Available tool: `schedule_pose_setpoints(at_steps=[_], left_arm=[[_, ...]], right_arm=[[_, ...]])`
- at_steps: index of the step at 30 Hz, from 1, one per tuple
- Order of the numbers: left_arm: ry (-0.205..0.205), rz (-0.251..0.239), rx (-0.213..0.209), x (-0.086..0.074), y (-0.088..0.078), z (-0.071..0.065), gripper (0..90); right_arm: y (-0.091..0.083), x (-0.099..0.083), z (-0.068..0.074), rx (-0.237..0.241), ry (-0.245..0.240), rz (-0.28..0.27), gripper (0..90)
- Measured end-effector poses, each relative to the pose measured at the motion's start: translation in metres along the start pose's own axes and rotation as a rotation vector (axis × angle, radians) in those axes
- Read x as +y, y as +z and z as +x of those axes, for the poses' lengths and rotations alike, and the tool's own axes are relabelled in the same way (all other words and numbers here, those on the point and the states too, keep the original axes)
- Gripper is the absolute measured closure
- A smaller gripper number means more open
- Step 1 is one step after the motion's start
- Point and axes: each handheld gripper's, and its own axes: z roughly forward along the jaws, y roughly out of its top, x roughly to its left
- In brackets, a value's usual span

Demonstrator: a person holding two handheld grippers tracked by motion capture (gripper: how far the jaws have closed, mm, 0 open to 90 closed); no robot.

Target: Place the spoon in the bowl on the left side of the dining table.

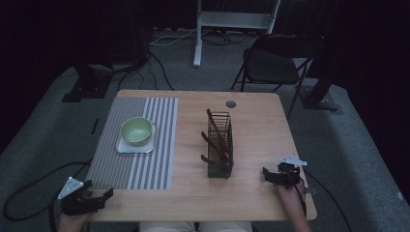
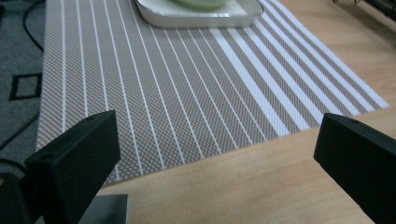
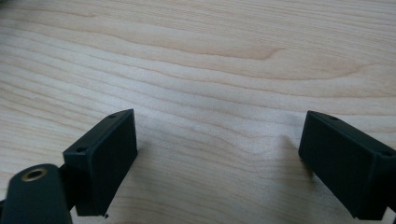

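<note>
1. The wooden table (image 1: 251, 188) carries everything; its bare grain runs under the right gripper (image 3: 217, 154), which sits low over the near right part with nothing between its wide-apart jaws.
2. The striped placemat (image 1: 140, 159) covers the left part of the table; the left gripper (image 2: 217, 154) rests at its near left corner, its jaws also spread wide and empty, pointing across the stripes.
3. The black wire basket (image 1: 220, 145) stands upright right of the mat, near the table's middle and well apart from both grippers; it looks light and stiff, likely to slide or tip if nudged.
4. The white square plate (image 1: 126, 146) lies on the mat; it looks smooth and probably slippery for the pads.
5. The green bowl (image 1: 136, 130) sits on that plate; likely hard and breakable, best taken at the rim.
6. The dark red utensils (image 1: 216, 131) lean tilted in the basket, nearest to the right gripper; they seem thin, rigid and light; a hold on an upper handle end clear of the wire would probably lift one straight out; what kind they are is too small to tell.
</note>
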Motion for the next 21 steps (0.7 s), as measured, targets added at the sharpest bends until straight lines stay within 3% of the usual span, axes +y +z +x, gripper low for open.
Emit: schedule_pose_setpoints(at_steps=[2,7,10,15,21], left_arm=[[0.019,0.035,-0.007,-0.002,0.001,0.001,0.4],[0.005,0.027,-0.016,-0.009,-0.004,0.006,0.4],[0.017,0.026,-0.009,-0.012,-0.005,0.009,0.4],[0.034,0.040,-0.009,-0.010,-0.001,0.009,0.4],[0.024,0.028,-0.026,-0.006,0.002,0.009,0.5]], right_arm=[[0.000,0.000,0.000,0.003,-0.004,-0.001,10.8],[0.000,0.000,0.000,0.011,-0.010,0.000,10.7],[0.000,0.000,0.000,0.008,-0.008,0.000,10.8],[0.001,0.001,0.000,0.017,-0.018,0.002,10.7],[0.001,0.001,0.000,0.021,-0.023,0.001,10.8]])
